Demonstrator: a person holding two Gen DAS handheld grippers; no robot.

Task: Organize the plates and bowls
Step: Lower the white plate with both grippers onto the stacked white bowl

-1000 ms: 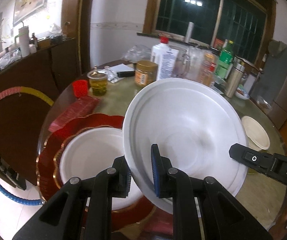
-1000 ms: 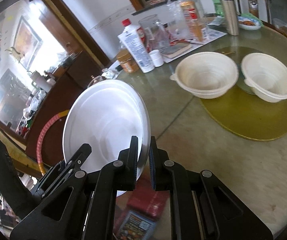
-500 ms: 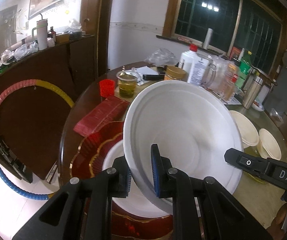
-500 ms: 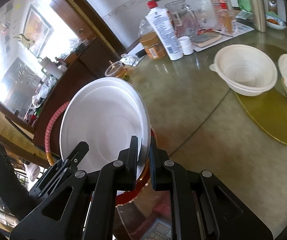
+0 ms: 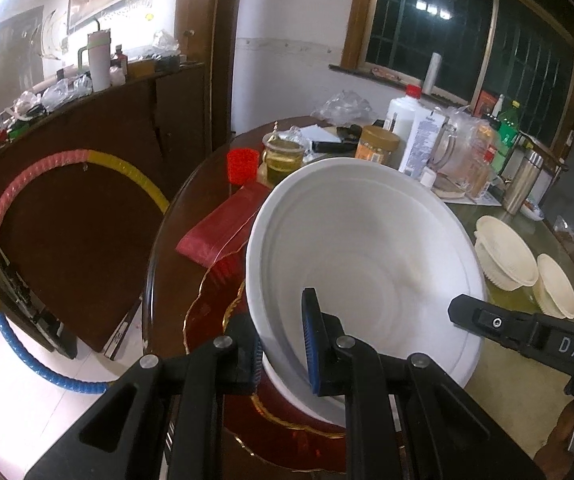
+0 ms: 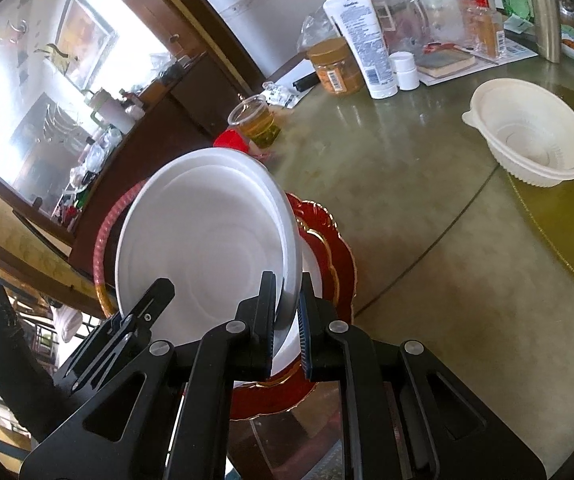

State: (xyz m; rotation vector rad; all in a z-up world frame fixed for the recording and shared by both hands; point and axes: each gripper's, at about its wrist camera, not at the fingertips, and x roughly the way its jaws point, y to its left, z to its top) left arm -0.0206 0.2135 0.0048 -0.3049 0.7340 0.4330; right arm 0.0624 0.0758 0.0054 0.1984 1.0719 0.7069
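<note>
Both grippers clamp the same white plate [image 5: 367,256], one on each side of its rim. Left gripper [image 5: 283,344]: jaws narrow, pinching the near-left rim, blue pad on the inner face. Right gripper [image 6: 287,320]: jaws nearly closed on the thin right edge of the plate.

Plate is tilted, held in the air over the red plate [image 6: 327,248] with gold scalloped trim, which sits near the table [image 6: 407,208] edge. A second white plate [image 6: 311,264] lies on the red one, mostly hidden behind the held plate. Can't tell if the held plate's low edge touches it.

Two cream bowls [image 6: 527,140] sit side by side on a gold mat [image 6: 559,232], well apart to the right. Red cup [image 5: 242,165] and a clear cup of yellow liquid [image 6: 255,120] stand beyond the red plate; bottles and jars at the far side of the table.
</note>
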